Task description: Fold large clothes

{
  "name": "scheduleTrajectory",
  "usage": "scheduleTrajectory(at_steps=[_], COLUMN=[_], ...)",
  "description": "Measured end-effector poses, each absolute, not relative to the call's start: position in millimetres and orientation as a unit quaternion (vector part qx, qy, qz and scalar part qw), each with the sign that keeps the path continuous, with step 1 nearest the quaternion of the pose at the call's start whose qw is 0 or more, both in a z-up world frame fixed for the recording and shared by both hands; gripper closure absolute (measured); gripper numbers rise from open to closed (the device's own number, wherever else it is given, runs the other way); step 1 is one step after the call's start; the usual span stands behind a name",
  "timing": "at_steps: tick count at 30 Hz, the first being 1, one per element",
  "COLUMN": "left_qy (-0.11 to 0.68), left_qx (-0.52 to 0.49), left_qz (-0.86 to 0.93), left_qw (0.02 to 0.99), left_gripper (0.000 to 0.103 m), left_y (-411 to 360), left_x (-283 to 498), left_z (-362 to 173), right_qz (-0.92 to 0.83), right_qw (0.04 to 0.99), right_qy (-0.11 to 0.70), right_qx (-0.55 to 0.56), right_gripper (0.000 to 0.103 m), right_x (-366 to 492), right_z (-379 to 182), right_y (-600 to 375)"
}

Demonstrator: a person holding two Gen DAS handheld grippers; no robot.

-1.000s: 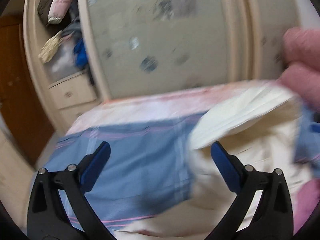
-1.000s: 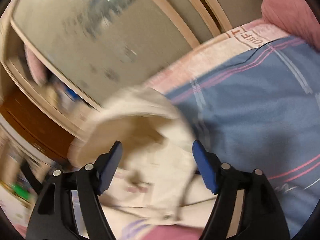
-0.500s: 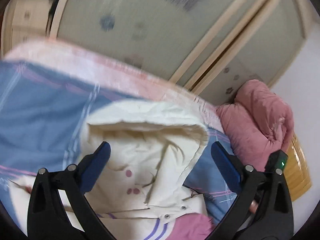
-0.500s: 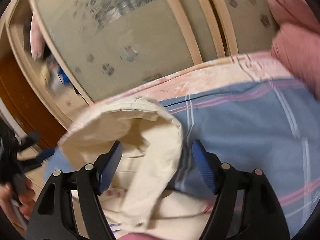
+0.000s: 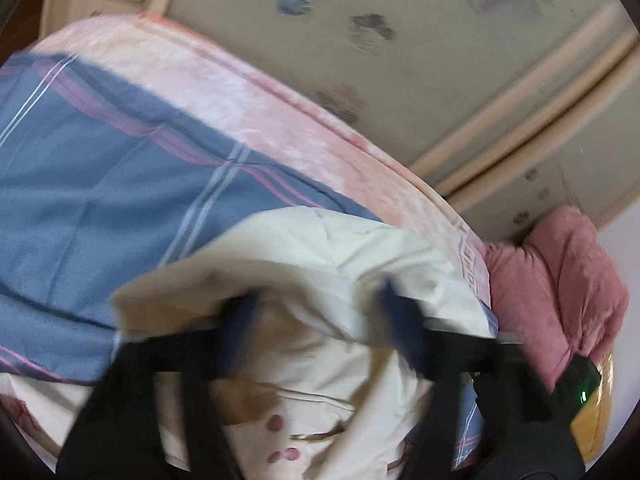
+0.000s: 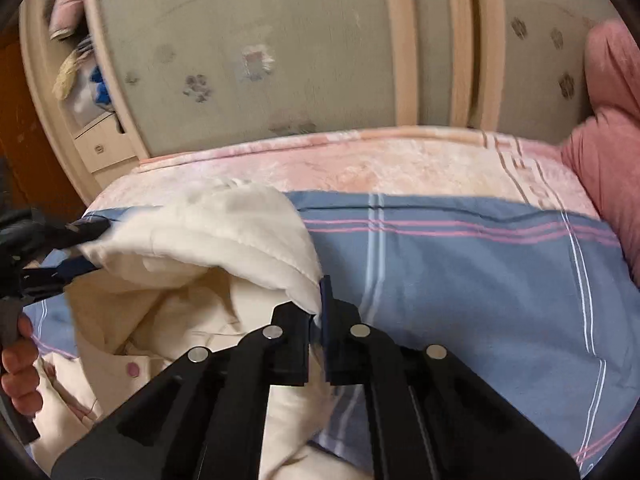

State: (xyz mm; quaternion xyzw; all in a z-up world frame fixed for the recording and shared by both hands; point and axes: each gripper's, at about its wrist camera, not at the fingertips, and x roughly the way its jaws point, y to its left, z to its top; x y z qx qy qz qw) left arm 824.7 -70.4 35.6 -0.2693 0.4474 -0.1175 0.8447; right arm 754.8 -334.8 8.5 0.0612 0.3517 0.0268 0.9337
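A cream padded jacket (image 6: 224, 232) with pink snaps lies hood-up on the bed, and its hood (image 5: 320, 248) arches open toward the wardrobe. My left gripper (image 5: 316, 312) is blurred and its jaws are closing, with the hood's left rim between them. In the right wrist view the left gripper (image 6: 90, 246) shows one blue pad above the rim and one below it, pressing the fabric. My right gripper (image 6: 319, 312) is shut on the hood's right rim, and cream cloth runs down between its fingers. A hand (image 6: 20, 364) holds the left gripper's handle.
The jacket rests on a blue plaid sheet (image 6: 460, 280) over a pink blanket (image 6: 380, 160). A rolled pink quilt (image 5: 560, 280) lies at the bed's right end. Sliding wardrobe doors (image 6: 280, 40) stand right behind the bed, with open shelves and drawers (image 6: 100, 144) to the left.
Both grippers stood open above the hood before. They have since come down onto its two sides and their jaws have drawn in onto the rim. Both views have rolled.
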Motion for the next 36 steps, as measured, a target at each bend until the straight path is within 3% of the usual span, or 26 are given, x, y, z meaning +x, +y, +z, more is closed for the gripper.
scheduleTrajectory(at_steps=[1, 4, 12, 18, 22, 26, 32, 36], left_qy=[0.444, 0.418, 0.39, 0.353, 0.353, 0.403, 0.461, 0.478], left_qx=[-0.273, -0.278, -0.281, -0.285, -0.291, -0.3, -0.309, -0.293], left_qz=[-0.108, -0.112, -0.189, -0.259, -0.282, -0.279, -0.258, -0.249], left_qw=[0.846, 0.857, 0.856, 0.853, 0.843, 0.818, 0.791, 0.789], left_gripper=[0.085, 0.095, 0.099, 0.099, 0.099, 0.099, 0.099, 0.097], left_y=[-62, -36, 13, 42, 55, 48, 34, 29], left_x=[823, 804, 709, 570, 479, 419, 390, 386], left_z=[35, 48, 93, 109, 84, 16, -54, -65], right_qz=[0.031, 0.047, 0.11, 0.134, 0.132, 0.111, 0.076, 0.072], right_qw=[0.939, 0.953, 0.968, 0.971, 0.968, 0.956, 0.929, 0.926], right_qy=[0.339, 0.299, 0.225, 0.195, 0.212, 0.265, 0.336, 0.35], right_qx=[0.051, 0.032, -0.002, 0.01, 0.015, 0.063, 0.132, 0.125], right_gripper=[0.1, 0.1, 0.1, 0.1, 0.1, 0.1, 0.1, 0.099], right_x=[748, 719, 599, 486, 435, 411, 405, 398], right_z=[14, 35, 77, 69, 37, -10, -75, -84], right_y=[-330, -314, -285, -287, -281, -283, -287, -284])
